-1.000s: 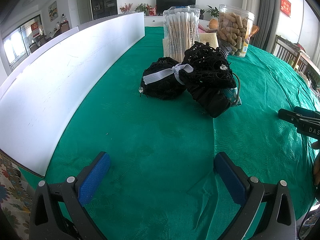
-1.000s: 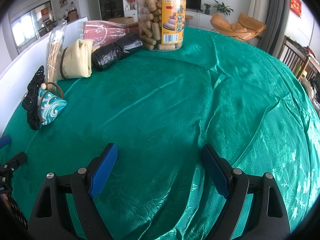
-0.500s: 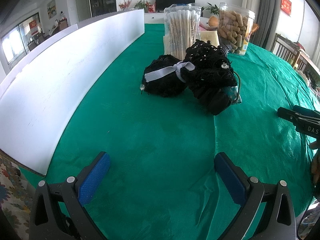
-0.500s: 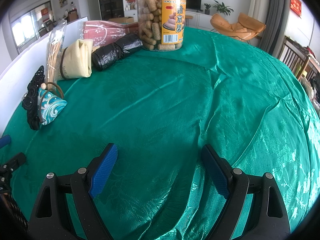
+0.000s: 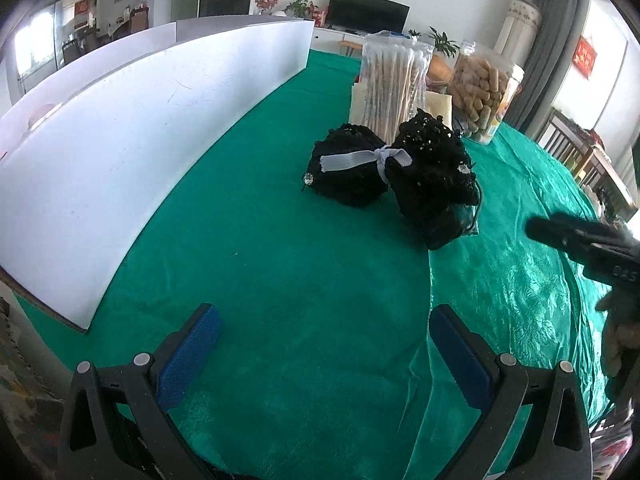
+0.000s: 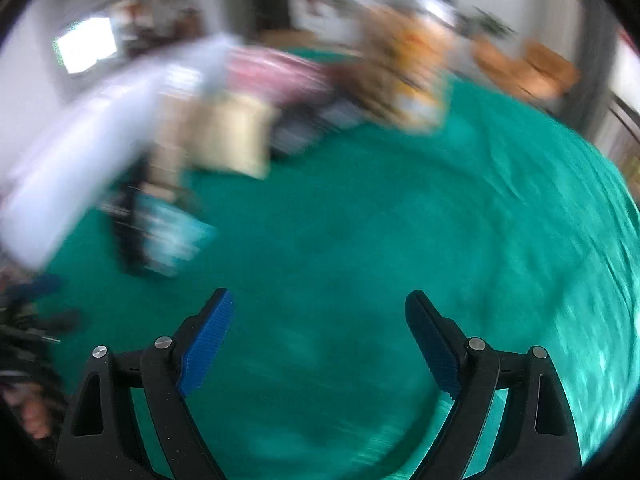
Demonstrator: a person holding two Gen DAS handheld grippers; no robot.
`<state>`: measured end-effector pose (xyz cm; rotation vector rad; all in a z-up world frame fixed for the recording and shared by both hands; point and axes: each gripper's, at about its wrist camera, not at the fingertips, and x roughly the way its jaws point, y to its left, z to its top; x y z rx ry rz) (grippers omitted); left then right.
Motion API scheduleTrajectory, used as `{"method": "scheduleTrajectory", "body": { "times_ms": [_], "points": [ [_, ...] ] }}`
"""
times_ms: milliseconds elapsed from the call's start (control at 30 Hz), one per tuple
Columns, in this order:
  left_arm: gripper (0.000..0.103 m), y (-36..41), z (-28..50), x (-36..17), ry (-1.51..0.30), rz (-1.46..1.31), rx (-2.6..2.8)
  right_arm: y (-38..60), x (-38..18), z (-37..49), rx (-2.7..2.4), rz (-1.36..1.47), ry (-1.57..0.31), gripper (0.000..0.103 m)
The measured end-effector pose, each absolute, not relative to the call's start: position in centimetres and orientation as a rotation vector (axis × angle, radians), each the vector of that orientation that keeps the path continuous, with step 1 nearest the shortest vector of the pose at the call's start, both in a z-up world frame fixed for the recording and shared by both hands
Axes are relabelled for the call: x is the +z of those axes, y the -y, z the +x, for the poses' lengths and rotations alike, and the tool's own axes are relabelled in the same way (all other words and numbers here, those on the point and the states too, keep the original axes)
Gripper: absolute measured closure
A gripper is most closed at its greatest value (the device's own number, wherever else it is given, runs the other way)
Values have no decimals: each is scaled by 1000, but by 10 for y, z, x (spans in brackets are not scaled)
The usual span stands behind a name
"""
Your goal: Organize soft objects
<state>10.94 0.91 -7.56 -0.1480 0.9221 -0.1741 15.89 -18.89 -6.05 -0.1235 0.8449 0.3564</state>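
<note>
A black lace bundle [image 5: 400,176] tied with a grey ribbon lies on the green tablecloth [image 5: 280,280], ahead of my left gripper [image 5: 324,336], which is open and empty. A blue patterned pouch [image 5: 468,220] peeks out behind the bundle; it also shows, blurred, in the right wrist view [image 6: 172,236]. My right gripper [image 6: 318,328] is open and empty above the cloth; it shows from the side in the left wrist view [image 5: 576,240]. A cream fabric roll [image 6: 232,136] and a dark roll [image 6: 312,128] lie further back, blurred.
A white foam board [image 5: 132,136] stands along the left. A pack of cotton swabs [image 5: 396,84] and a clear jar of snacks [image 5: 484,96] stand behind the bundle. A pink bundle [image 6: 276,72] lies at the back. The right wrist view is motion-blurred.
The right gripper has swung fast, blurring its view, and now sits closer to the pouch and rolls. The left gripper has shifted a little, with the bundle now further right in its view.
</note>
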Motion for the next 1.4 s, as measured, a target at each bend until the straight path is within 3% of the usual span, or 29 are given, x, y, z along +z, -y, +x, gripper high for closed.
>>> {"method": "scheduleTrajectory", "body": {
  "times_ms": [200,233,300,633,700,767,1067,1300,1400],
  "points": [
    [0,-5,107,-77,-913,-110,-162,108,-76,185,521,-385,-848,17],
    [0,-3,107,-78,-914,-95,-158,105,-76,188,527,-381,-844,27],
    [0,0,106,-79,-916,-63,-151,103,-77,199,532,-350,-901,61],
    [0,7,109,-82,-920,-8,-121,187,-74,167,324,-392,-955,59],
    [0,9,110,-82,-921,5,-113,211,-72,160,269,-379,-944,49],
    [0,10,111,-83,-921,8,-109,226,-72,154,257,-330,-953,31],
    [0,13,109,-84,-912,24,-97,220,-29,149,169,-196,-795,31],
    [0,14,108,-84,-911,23,-97,159,-59,213,105,-520,-930,31],
    [0,14,107,-84,-912,21,-100,143,-50,206,305,-333,-974,31]
  ]
}}
